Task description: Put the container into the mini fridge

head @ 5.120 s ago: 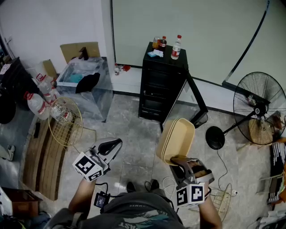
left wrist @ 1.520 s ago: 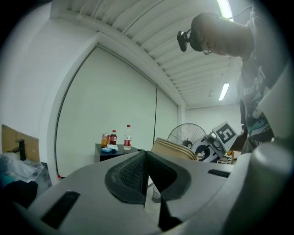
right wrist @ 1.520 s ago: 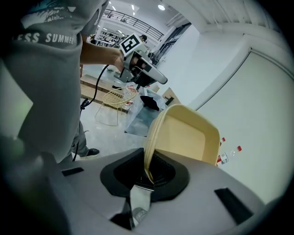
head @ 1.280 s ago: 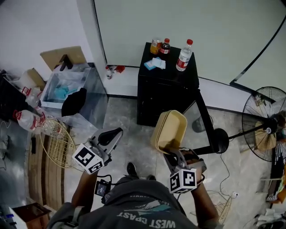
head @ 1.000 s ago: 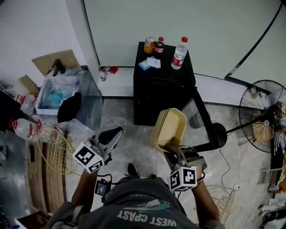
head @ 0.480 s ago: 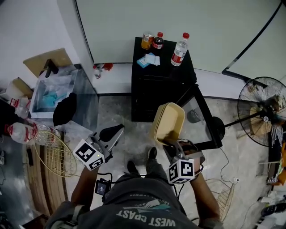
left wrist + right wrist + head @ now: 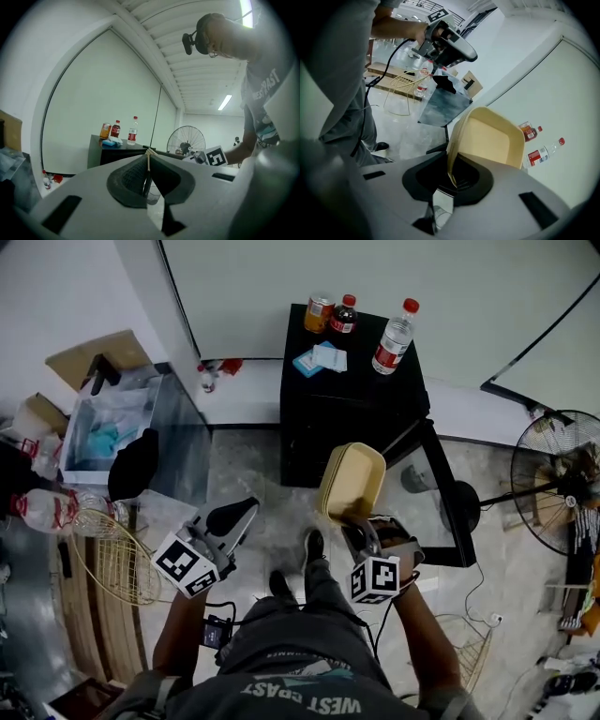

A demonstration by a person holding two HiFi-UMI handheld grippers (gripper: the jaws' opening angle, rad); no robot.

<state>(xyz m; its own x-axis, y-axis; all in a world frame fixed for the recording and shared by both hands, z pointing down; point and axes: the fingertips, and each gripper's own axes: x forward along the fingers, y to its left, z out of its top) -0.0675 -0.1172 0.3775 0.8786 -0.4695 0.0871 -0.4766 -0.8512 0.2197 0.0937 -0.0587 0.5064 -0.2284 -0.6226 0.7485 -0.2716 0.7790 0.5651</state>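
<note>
Here, head view: right gripper (image 7: pixel 359 529) holds beige container (image 7: pixel 352 480) on edge, just near side of black mini fridge (image 7: pixel 352 404), door (image 7: pixel 439 493) swung open at right.
Left gripper view: left gripper (image 7: pixel 147 164) fingers pressed together, nothing between.
Right gripper view: fingers pinching container rim.

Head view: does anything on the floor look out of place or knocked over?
Yes: a round wire grille lies on the floor at left, attached to nothing, and looks like a loose fan guard. The fridge door also hangs wide open, though that is probably on purpose.
</note>
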